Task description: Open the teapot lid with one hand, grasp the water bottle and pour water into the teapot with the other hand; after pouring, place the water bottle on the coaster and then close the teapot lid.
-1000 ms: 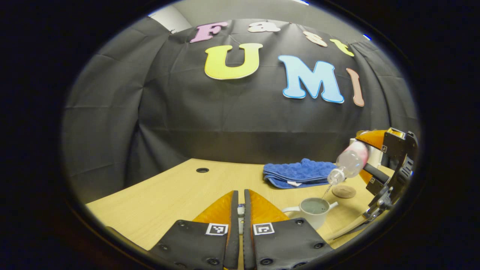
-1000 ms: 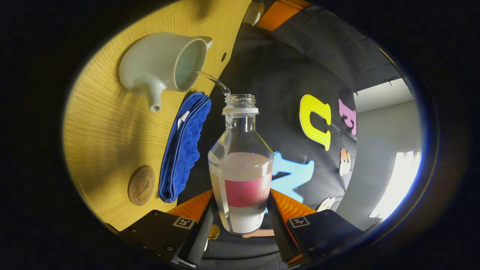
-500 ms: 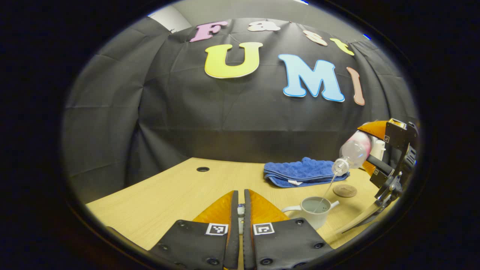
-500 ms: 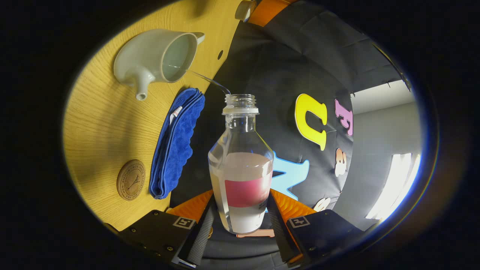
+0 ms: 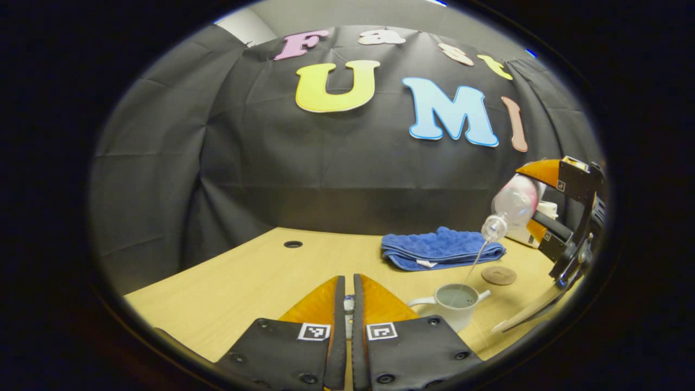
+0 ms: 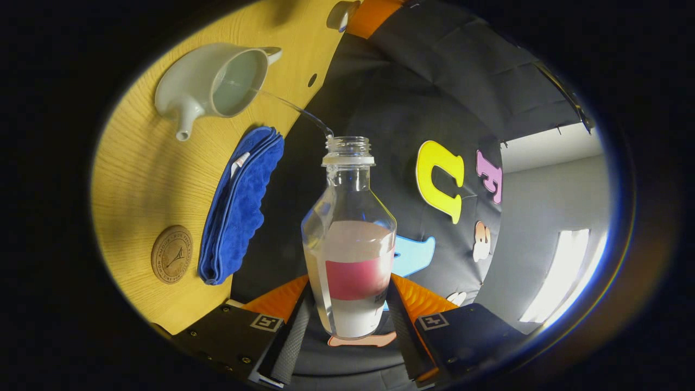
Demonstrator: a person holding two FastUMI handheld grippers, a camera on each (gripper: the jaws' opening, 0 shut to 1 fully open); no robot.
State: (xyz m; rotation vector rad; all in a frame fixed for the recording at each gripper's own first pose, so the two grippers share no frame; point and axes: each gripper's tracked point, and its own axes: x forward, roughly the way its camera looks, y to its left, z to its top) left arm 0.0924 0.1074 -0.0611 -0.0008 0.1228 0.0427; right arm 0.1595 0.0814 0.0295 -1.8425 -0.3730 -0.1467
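The white teapot [image 5: 453, 309] stands open on the wooden table with water inside. My left gripper [image 5: 348, 282] is shut on the small white teapot lid [image 5: 348, 305], held low to the left of the pot. In the right gripper view the lid [image 6: 337, 13] shows at the top edge. My right gripper [image 6: 350, 290] is shut on the clear water bottle [image 6: 350, 244] with a pink label. The bottle [image 5: 510, 203] is tilted neck down above the pot, and a thin stream runs into the teapot [image 6: 209, 89]. A round wooden coaster [image 5: 498, 275] lies behind the pot.
A folded blue towel [image 5: 441, 250] lies behind the teapot, beside the coaster [image 6: 172, 254]. A cable hole [image 5: 293, 244] sits in the table at the far left. The black cloth wall closes off the back edge.
The right gripper has lifted the tilted bottle higher above the teapot, so the stream is longer. Water keeps running. The left gripper with the lid has not moved.
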